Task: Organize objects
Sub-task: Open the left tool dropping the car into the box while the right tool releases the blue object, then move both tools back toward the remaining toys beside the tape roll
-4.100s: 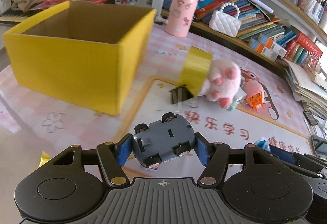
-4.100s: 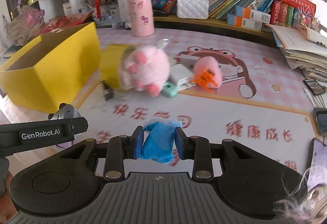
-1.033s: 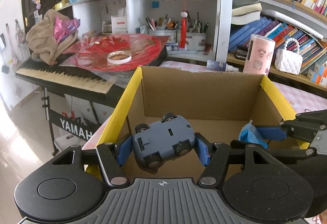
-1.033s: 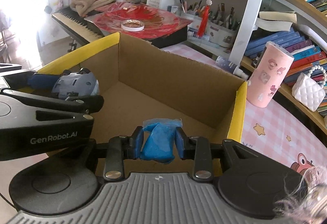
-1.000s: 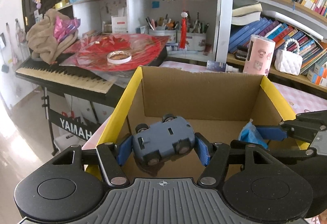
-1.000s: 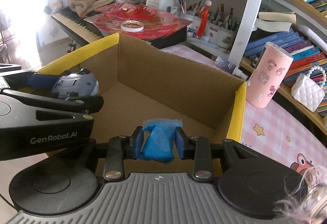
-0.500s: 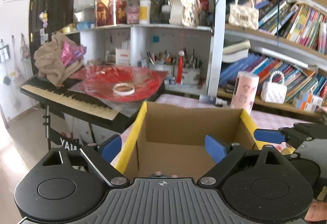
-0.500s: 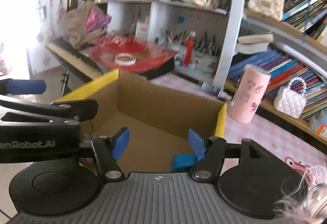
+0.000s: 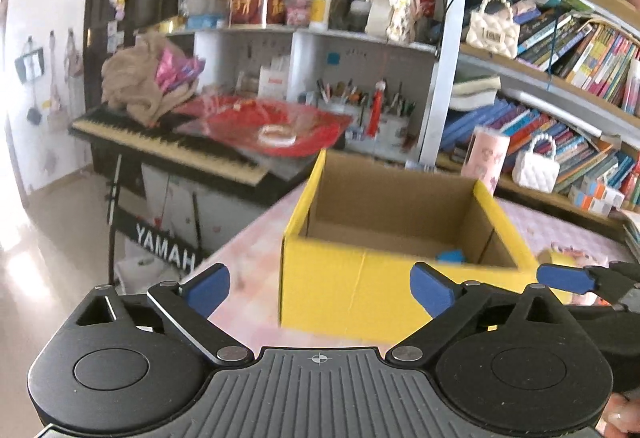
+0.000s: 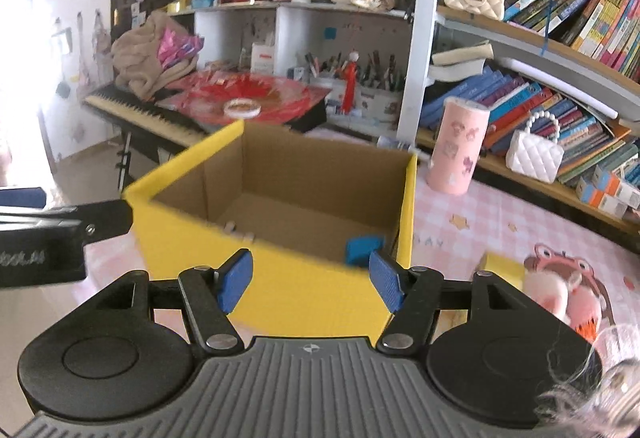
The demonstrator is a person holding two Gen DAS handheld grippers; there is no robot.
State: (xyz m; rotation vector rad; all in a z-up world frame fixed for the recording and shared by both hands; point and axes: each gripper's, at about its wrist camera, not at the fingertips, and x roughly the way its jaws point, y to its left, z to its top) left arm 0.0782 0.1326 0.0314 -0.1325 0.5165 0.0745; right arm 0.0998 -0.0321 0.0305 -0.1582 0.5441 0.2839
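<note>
Cluttered bookshelves (image 10: 560, 50) and a keyboard piano (image 9: 168, 150) fill the back of the room; closer in, a pink checked worktop (image 10: 500, 222) carries the yellow box (image 10: 304, 278), which sits dead centre in both views.

Left gripper (image 9: 320, 288) has its fingers (image 9: 208, 288) spread very wide and opening further, nothing between them; right gripper (image 10: 310, 280) fingers (image 10: 236, 278) are roughly half open and empty too. Inside the box, a blue packet (image 10: 362, 246) lies on the floor at about 4 o'clock, by the right wall; small wheels of something poke up near the front wall, too hidden to call.

What's left to tidy, I reckon: the pink plush (image 10: 560, 298) lying at 3 o'clock of the box next to a yellow tape roll (image 10: 502, 268). Plush looks soft, light and squashy, no fragility worries; I'd pinch it across the fat middle of the body rather than a foot, so it doesn't flop. Tape roll looks stiff; grab it across the rim.
</note>
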